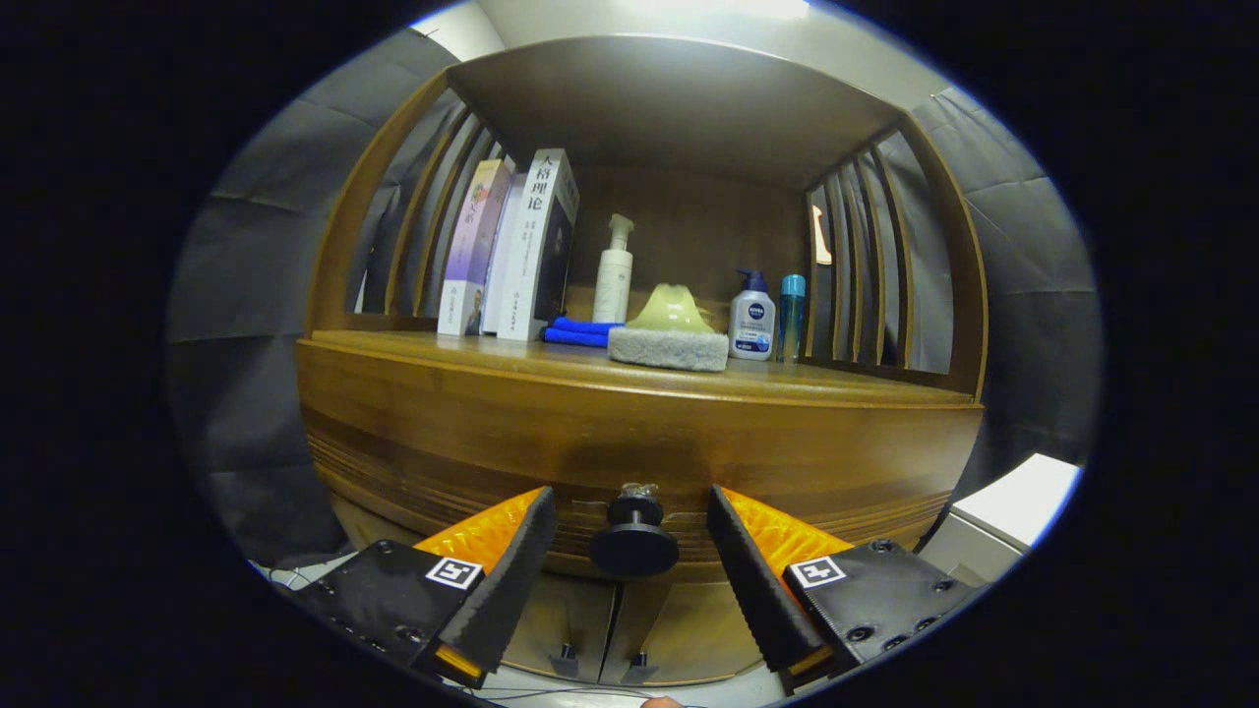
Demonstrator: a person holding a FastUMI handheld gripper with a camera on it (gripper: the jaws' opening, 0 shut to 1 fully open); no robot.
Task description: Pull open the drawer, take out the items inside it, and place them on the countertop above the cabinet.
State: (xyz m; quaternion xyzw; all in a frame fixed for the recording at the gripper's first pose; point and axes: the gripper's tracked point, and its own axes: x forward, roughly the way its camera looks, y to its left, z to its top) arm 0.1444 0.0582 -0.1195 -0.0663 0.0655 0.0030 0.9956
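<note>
Drawer point(629, 442) knob point(633, 539) sits between the spread gripper point(629, 521) fingers, untouched on either side.

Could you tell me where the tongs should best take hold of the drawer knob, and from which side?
Grip the round black knob by its rim, coming straight in from the front of the drawer. It stands out on a short stem, so its left and right sides are free. The tongs are open with a finger either side of it, not yet touching; closing should pinch it for a straight pull.
</note>
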